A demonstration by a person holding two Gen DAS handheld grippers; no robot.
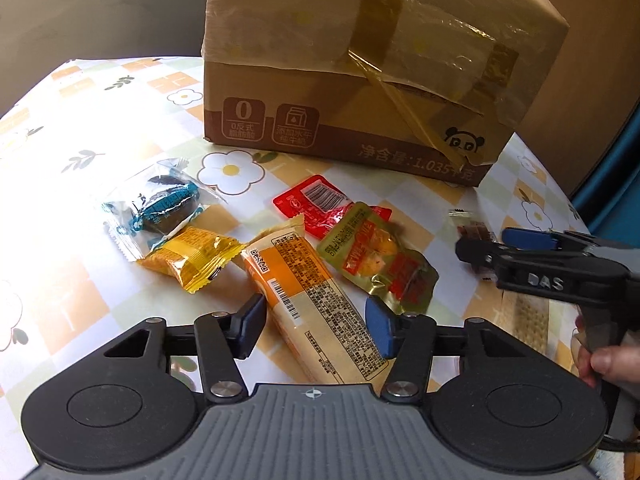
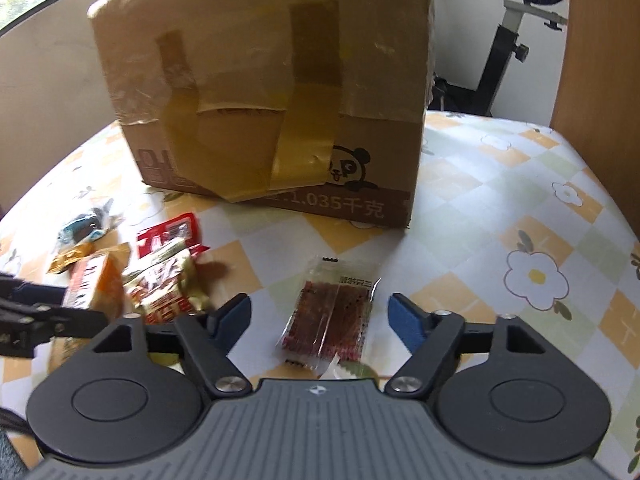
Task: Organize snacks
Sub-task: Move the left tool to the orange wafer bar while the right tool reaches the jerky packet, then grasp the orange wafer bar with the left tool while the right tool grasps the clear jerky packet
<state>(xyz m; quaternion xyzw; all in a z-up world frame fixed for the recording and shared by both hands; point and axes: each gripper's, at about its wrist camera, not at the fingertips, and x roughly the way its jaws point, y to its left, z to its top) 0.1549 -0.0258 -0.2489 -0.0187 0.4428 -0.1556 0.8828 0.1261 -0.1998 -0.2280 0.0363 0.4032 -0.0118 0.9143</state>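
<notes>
Here, left claw (image 1: 316,322) half-open astride the orange-and-cream packet (image 1: 316,308), right claw (image 2: 320,316) open around the reddish-brown packet (image 2: 328,320)

On the counter (image 1: 100,128), a cardboard box (image 1: 360,80) sits at upper centre; snack packets (image 1: 304,248) cluster below it, one lone packet (image 2: 332,312) at their right.

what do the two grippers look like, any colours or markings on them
Both match. The left gripper has black linkage arms with silver rivets, blue pads on its fingertips, two round black discs and a grey ribbed body with a small crosshair mark. The right gripper is built the same way; seen from the left wrist view, its side carries pale "DAS" lettering.
</notes>
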